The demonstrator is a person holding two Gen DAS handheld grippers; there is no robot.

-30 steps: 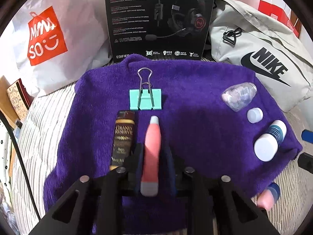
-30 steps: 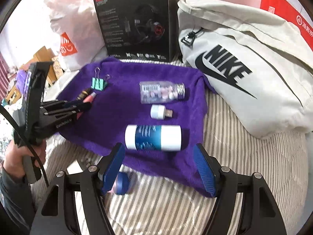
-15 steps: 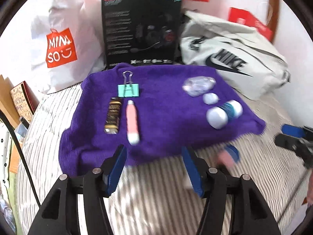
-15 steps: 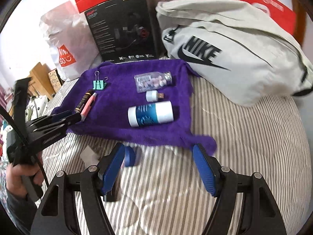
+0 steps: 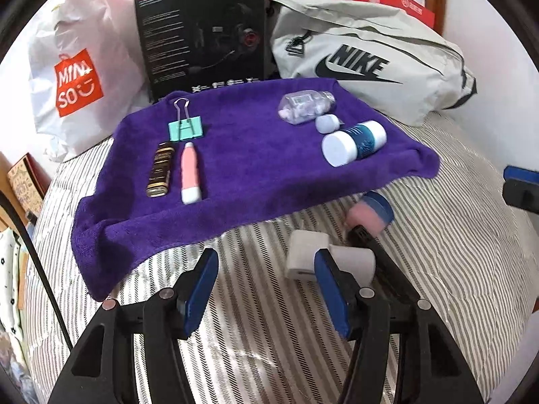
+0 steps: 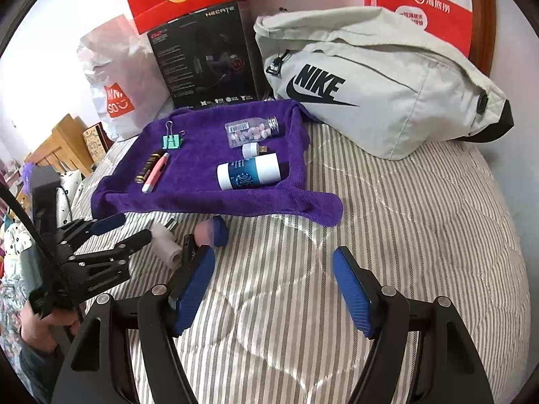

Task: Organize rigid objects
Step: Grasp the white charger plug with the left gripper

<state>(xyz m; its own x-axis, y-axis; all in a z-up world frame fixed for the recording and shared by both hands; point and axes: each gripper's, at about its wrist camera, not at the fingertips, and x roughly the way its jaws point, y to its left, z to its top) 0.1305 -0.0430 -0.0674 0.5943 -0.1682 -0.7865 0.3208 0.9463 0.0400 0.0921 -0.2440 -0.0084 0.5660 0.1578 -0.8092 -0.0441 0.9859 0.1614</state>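
Striped bedding [image 5: 438,235] covered the bed, w/ a purple towel [image 5: 252,175] spread across its far half; left gripper [image 5: 266,289] hovered over bare stripes just short of the towel's near edge, jaws part open w/ nothing between them; they'd just been opening, the pink pen [image 5: 190,171] left lying on the towel; right gripper [image 6: 274,289] also hung over bare stripes, jaws wide apart & empty, nothing touching the pads. Just past the left jaws lay a white adapter [image 5: 306,256] on the bedding, partly hidden behind the right-side finger; beyond it a pink-and-blue item [image 5: 370,212] beside a black clip-like piece, too blurred to ID. On the towel's left side: pink pen next to a black-and-gold lighter [image 5: 161,170], roughly parallel, apart but close; mint binder clip [image 5: 186,128] just behind them, wire handles pointing away. On the towel's right side: clear pill bottle [image 5: 305,106] on its side, small white USB plug [image 5: 326,123] just in front, then a white-and-blue bottle [image 5: 353,141] lying down, cap toward the camera. Behind the towel stood a black headset box [image 5: 202,33]; a white Miniso bag [image 5: 74,77] to its left, a grey Nike bag [image 5: 370,60] to its right; red paper bags [image 6: 421,10] against the wall.
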